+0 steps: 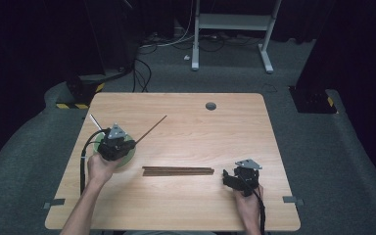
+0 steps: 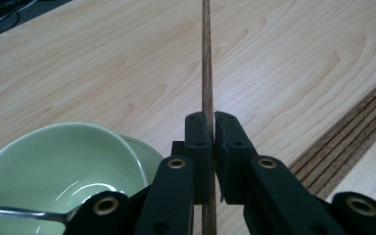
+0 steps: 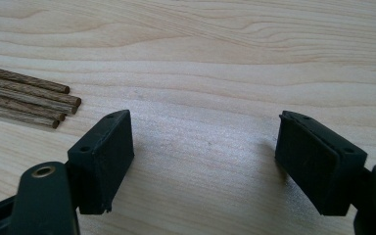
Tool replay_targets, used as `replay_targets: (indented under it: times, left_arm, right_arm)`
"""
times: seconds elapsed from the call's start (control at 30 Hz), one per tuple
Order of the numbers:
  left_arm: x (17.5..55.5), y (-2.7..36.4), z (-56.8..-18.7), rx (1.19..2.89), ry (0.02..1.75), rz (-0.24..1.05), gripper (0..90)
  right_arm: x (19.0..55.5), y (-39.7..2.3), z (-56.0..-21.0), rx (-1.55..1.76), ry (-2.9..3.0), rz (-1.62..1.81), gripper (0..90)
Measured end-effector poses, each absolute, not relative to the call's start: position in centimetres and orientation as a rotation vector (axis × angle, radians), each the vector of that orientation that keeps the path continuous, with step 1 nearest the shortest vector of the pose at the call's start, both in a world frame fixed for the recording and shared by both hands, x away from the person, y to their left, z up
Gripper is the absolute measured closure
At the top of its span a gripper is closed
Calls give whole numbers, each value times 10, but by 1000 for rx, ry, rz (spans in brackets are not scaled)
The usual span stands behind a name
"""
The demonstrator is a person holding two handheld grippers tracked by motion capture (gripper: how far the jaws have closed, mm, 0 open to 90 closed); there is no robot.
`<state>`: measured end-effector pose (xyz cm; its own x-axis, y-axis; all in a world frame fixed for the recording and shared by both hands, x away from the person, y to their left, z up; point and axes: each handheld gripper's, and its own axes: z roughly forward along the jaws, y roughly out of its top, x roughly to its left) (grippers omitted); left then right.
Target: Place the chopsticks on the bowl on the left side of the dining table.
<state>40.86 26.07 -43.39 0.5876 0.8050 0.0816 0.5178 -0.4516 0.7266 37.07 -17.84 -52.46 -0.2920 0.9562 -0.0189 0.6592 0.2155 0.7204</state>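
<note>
Left tool (image 1: 127,143): pads pressed together on a thin dark-brown wooden chopstick (image 1: 152,129), pinched near its lower end. Long axis running straight out ahead of the jaws, up and away from the tool at a slant above the pale wood-grain tabletop (image 1: 200,122); far tip free in the air, touching nothing. Directly beneath and behind this tool, a round pale-green ceramic bowl (image 2: 54,161), with a silvery metal utensil handle (image 2: 24,212) lying across its rim. Likely next: tip the stick over so it drops into that bowl, meaning the long axis has to swing from forward-pointing to bowl-pointing. Judged risk: the free end catching the rim.

Right tool (image 1: 231,179): jaws spread wide, nothing between them, hovering low over bare tabletop. Just off its left jaw, the near ends of a bundle of matching dark-brown wooden chopsticks (image 3: 24,100), lying flat, side by side, parallel, long axis running away from the tool's left. Right tool nearer to the bundle than the left one.

Held stick: slim, straight, round in section, striped brown grain.
</note>
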Motion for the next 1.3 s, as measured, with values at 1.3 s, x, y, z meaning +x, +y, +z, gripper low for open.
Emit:
replay_targets:
  times: [1.3]
  left_arm:
    - [394,316,-431,2152,1150,651,843]
  right_arm:
    - [371,-178,-525,1490,2032,849,214]
